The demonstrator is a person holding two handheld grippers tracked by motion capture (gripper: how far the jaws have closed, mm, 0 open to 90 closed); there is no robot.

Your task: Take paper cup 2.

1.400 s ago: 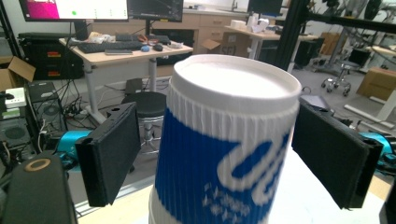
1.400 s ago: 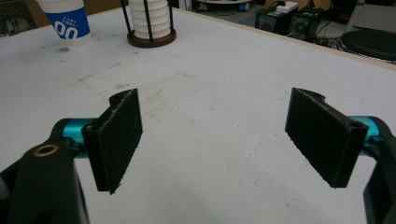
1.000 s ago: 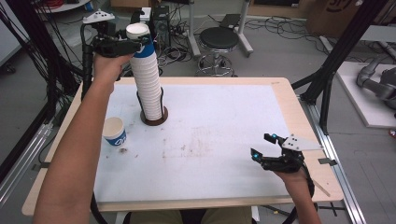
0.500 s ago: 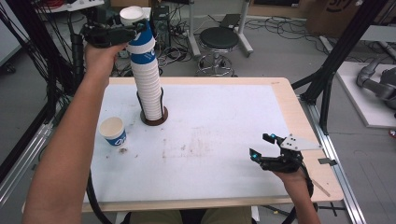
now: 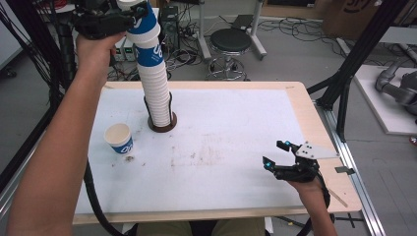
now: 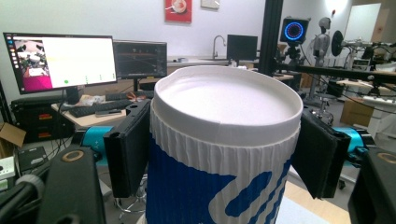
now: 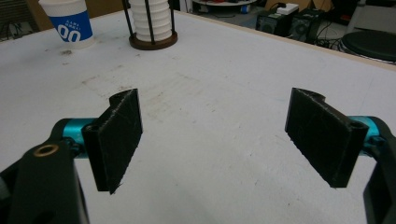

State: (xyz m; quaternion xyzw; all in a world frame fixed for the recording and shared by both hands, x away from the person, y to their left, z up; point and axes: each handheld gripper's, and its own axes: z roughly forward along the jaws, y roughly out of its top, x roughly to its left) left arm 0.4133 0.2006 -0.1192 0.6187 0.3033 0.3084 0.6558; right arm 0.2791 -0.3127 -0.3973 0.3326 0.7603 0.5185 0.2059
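Note:
A tall stack of white paper cups (image 5: pixel 156 96) stands in a dark round holder (image 5: pixel 162 126) at the back left of the white table mat (image 5: pixel 221 128). High above the table, my left gripper (image 5: pixel 129 14) is shut on the top cup (image 5: pixel 142 22), a ribbed white cup with a blue print (image 6: pixel 219 177). Its pads (image 6: pixel 128 151) press on both sides, and the jaws have just been closing on it. The stack's upper part leans left toward that hand. My right gripper (image 5: pixel 274 153) rests open near the front right, with bare mat between its jaws (image 7: pixel 219 140).
A single blue-and-white cup (image 5: pixel 119 139) stands upright left of the holder, also far left in the right gripper view (image 7: pixel 70 23). A stool (image 5: pixel 230 42), cables and black frame posts (image 5: pixel 344 73) lie beyond the table. The mat carries faint stains in its middle.
The left hand has risen and drifted left with the top cup in its jaws, pulling the top of the stack up. The right gripper has stayed put.

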